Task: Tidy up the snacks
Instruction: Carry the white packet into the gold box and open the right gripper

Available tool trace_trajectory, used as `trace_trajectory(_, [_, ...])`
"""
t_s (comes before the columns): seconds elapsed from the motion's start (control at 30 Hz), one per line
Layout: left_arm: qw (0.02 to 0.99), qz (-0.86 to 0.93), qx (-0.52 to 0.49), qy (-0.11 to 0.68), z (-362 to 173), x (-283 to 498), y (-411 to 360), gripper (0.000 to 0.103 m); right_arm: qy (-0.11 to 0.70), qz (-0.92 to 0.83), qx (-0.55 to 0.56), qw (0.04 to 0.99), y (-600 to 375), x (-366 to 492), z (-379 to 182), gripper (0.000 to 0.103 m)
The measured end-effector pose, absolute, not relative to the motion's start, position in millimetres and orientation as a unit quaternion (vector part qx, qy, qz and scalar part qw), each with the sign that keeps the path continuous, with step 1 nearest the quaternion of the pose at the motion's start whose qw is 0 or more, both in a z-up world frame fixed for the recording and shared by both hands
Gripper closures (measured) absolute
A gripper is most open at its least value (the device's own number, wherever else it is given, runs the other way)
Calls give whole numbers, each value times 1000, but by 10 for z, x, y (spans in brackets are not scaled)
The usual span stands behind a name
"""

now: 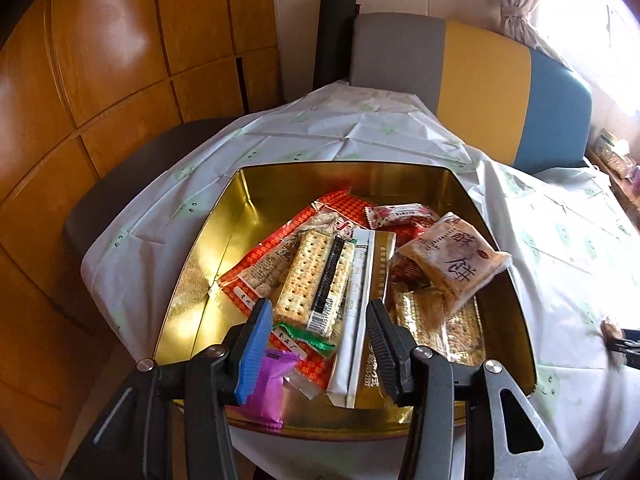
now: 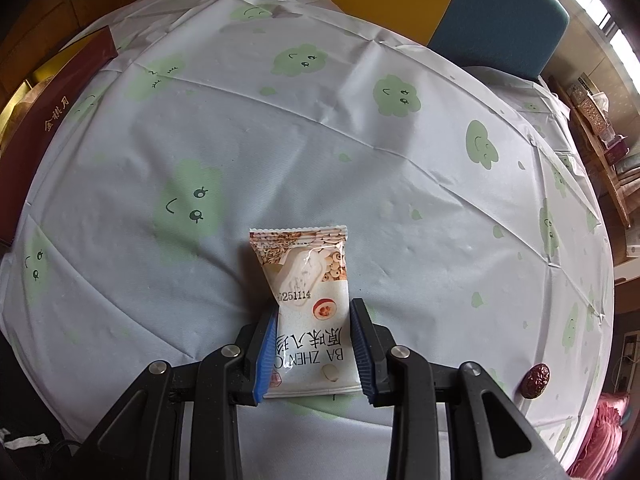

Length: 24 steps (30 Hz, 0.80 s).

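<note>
Right gripper (image 2: 314, 344) jaws pinch the snack packet (image 2: 310, 308) — the tin (image 1: 224, 216) lies leftward, under the empty, half-open left gripper (image 1: 316, 340).

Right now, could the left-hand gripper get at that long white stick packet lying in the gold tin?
Probably yes. The left gripper hangs over the open gold tin with its jaws apart and empty, and the long white stick packet lies on top of the pile right between them, nothing covering it.
</note>
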<state>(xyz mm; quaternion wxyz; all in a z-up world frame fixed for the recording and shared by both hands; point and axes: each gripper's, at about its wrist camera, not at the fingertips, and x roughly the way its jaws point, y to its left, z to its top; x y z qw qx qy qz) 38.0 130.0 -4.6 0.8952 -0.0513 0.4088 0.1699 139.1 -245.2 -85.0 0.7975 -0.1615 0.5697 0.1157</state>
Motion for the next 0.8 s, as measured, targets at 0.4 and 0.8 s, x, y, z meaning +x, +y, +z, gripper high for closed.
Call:
trace_trajectory(0.4, [899, 166, -64, 401, -24, 237, 1365, 54, 585, 81, -159, 791, -2366, 1450, -808, 69])
trace_trajectory(0.8, [896, 183, -83, 395, -64, 164, 1543, 54, 531, 197, -128, 814, -1497, 1255, -275, 69])
